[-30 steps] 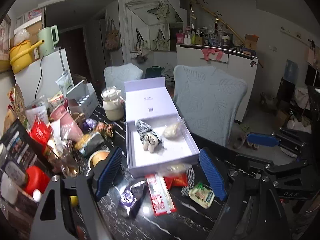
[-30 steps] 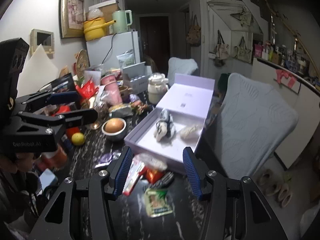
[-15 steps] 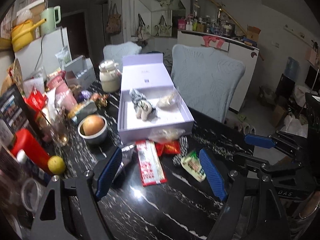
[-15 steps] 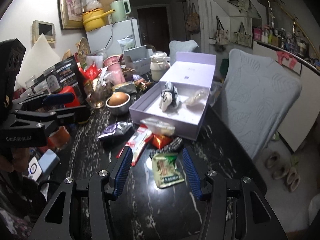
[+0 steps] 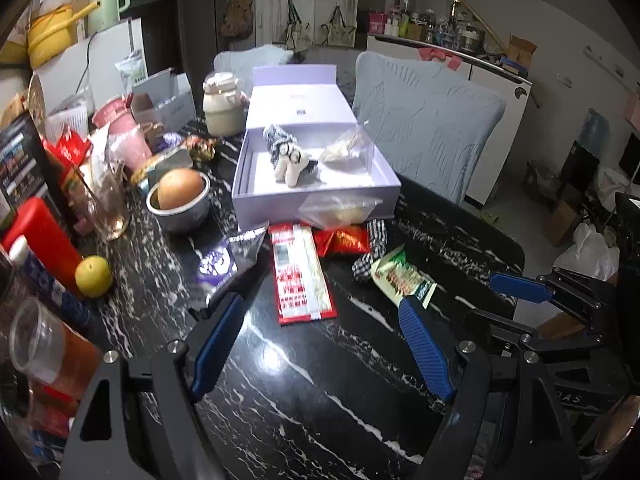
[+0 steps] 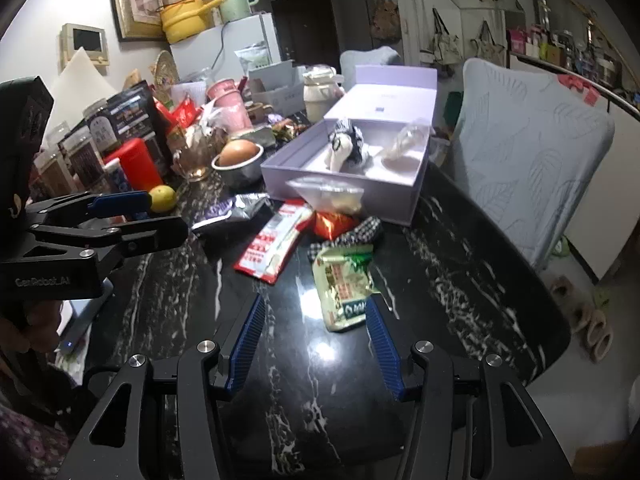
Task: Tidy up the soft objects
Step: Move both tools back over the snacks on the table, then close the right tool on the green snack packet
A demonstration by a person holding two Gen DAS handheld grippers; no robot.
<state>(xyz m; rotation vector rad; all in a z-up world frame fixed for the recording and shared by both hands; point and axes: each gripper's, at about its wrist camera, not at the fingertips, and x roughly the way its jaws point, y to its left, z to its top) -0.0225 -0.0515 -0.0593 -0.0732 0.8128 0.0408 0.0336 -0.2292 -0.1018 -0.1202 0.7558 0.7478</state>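
An open lavender box (image 5: 276, 204) holds a striped plush toy (image 5: 290, 158) and a clear bag (image 5: 348, 152). Against its front wall leans another clear bag (image 5: 340, 208). Before it on the black marble table lie a long red packet (image 5: 300, 276), an orange-red snack bag (image 5: 342, 240), a checkered cloth (image 5: 372, 248) and a green packet (image 5: 400, 276). My left gripper (image 5: 320, 302) hangs open and empty just short of the red packet. My right gripper (image 6: 315, 302) is open, with the green packet's (image 6: 344, 280) near end beside its right finger, untouched. The plush toy (image 6: 346, 146) shows in the box (image 6: 384, 204).
A metal bowl (image 5: 180, 208) with a brown round thing, a lemon (image 5: 94, 276), a red container (image 5: 44, 236), a glass and many packages crowd the left side. A purple wrapper (image 5: 218, 264) lies near my left finger. A pale chair (image 5: 424, 120) stands past the right table edge.
Both grippers have sunk toward the table and come nearer the packets. The box and the items before it look larger. Neither gripper has taken hold of anything.
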